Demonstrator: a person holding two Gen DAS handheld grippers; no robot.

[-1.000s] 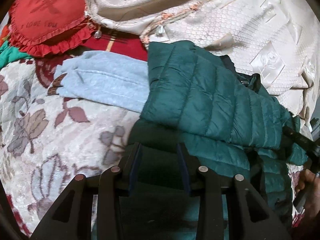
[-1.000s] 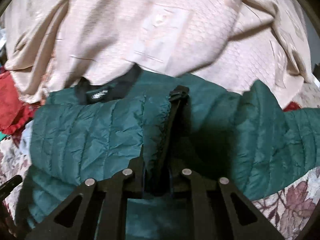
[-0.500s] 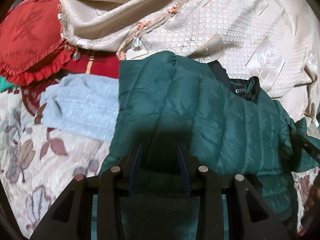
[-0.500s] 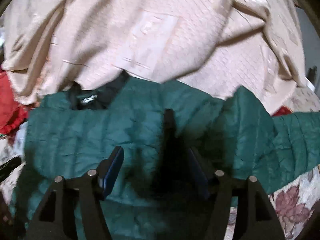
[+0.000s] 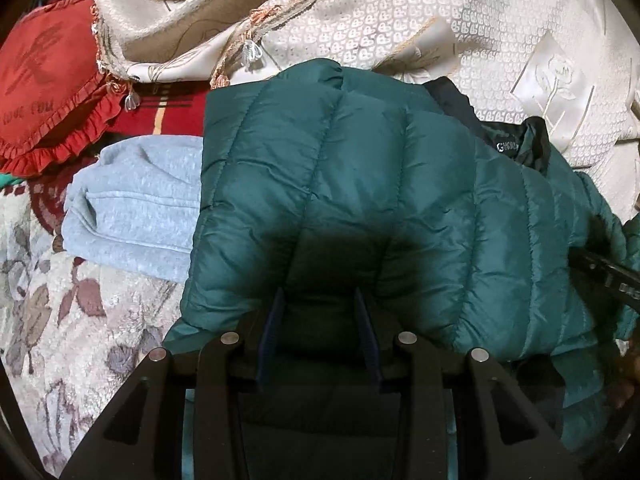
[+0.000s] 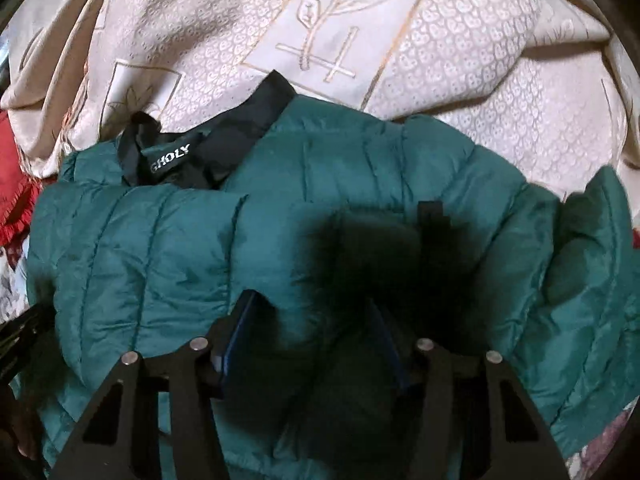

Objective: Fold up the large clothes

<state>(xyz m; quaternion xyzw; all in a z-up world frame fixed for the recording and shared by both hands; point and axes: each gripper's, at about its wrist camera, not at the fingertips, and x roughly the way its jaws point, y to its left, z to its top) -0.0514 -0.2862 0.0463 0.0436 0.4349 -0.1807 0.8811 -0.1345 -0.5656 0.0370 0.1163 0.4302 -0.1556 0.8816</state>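
A dark green quilted puffer jacket (image 5: 360, 200) lies on the bed with its left panel folded over; its black collar with a label (image 5: 508, 146) is at the far right. It also fills the right wrist view (image 6: 160, 260), collar (image 6: 188, 152) at upper left. My left gripper (image 5: 318, 304) is open, its jaws apart and low over the jacket's near edge. My right gripper (image 6: 312, 320) is open, jaws wide apart above the jacket's middle, holding nothing. The right gripper's tip (image 5: 608, 276) shows at the left view's right edge.
A folded light grey garment (image 5: 132, 208) lies left of the jacket. A red frilled cushion (image 5: 44, 80) sits at the far left. A cream embroidered bedspread (image 6: 360, 40) is bunched behind the jacket. The floral bed cover (image 5: 60, 320) shows at the lower left.
My right gripper let go of the jacket's front edge and opened wide. The jacket panel now lies flat. Both grippers have moved in closer over the jacket.
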